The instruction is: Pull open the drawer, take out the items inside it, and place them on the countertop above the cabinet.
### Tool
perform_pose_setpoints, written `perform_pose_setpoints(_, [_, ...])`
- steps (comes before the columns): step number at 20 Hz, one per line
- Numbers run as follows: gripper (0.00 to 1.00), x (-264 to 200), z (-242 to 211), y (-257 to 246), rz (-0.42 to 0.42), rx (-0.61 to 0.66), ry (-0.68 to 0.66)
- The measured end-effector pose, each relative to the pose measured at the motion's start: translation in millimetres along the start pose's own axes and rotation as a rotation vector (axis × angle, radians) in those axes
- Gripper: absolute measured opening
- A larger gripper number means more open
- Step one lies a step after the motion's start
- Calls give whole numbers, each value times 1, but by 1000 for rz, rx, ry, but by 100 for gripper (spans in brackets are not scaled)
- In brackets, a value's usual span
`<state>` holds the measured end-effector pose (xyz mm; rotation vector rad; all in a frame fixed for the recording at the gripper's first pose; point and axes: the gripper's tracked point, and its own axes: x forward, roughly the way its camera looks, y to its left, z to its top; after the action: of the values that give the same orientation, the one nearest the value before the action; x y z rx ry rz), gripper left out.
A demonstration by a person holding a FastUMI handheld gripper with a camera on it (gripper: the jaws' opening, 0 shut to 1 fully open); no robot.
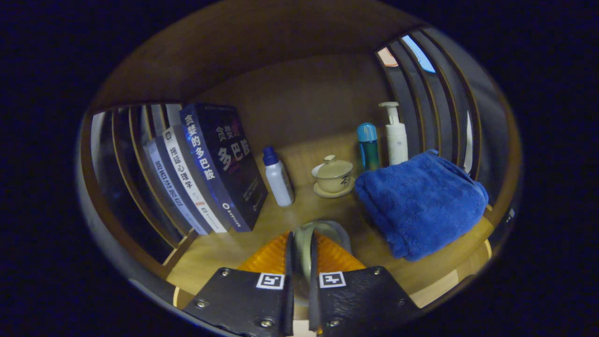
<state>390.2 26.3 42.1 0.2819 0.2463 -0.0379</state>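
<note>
Tool point(300, 243) clamped on one grey ring point(323, 230), three books point(206, 173), three bottles point(278, 177), one towel point(421, 201)

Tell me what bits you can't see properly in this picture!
- Gripper view: the thin greyish thing squeezed between the gripper fingers; they hide most of it, so I cannot tell what it is.
- The drawer, somewhere outside this view of the shelf.
- The books farthest from the white bottle; their spines are squashed and too small.
- The pump bottle and teal bottle; the blue towel hides their bottoms.
</note>
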Motion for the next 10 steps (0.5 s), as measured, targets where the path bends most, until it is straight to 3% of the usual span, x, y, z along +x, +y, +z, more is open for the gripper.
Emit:
perform_pose_setpoints(8, [18,7,1,-10,-46,30,17])
perform_pose_setpoints(10, [28,0,-4,-7,-38,11,34])
